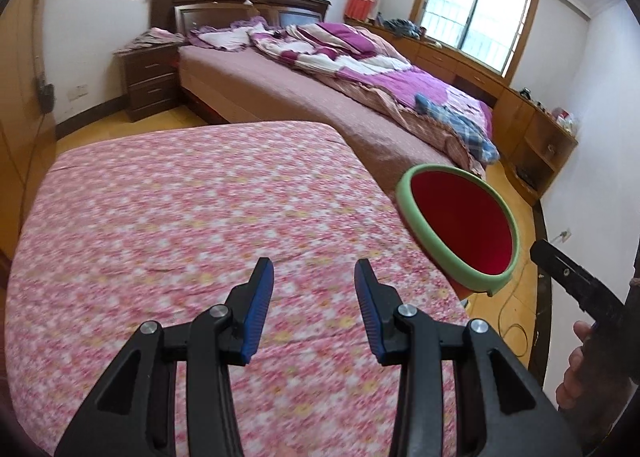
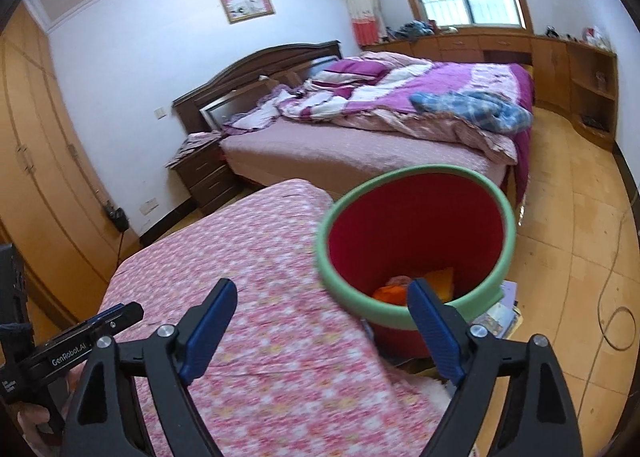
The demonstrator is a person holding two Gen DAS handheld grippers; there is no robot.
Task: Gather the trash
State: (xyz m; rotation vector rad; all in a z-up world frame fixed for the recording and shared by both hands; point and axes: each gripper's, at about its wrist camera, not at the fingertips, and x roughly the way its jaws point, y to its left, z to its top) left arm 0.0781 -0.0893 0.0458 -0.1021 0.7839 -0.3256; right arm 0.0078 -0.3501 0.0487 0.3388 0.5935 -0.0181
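A red bin with a green rim [image 2: 416, 233] stands beside the right edge of a table covered in a pink floral cloth [image 2: 256, 297]. Orange and yellow trash [image 2: 416, 285] lies in its bottom. The bin also shows in the left wrist view [image 1: 460, 225]. My left gripper [image 1: 315, 309] is open and empty above the cloth [image 1: 180, 237]. My right gripper [image 2: 320, 329] is open and empty, its right finger over the bin's near rim. The right gripper's tip shows in the left wrist view [image 1: 576, 281].
A bed with purple bedding [image 2: 400, 109] and a blue checked garment [image 2: 472, 105] stands behind the table. A dark nightstand [image 2: 204, 169] is at its head. Wooden cabinets [image 2: 580, 77] line the window wall. A cable [image 2: 612, 297] lies on the floor.
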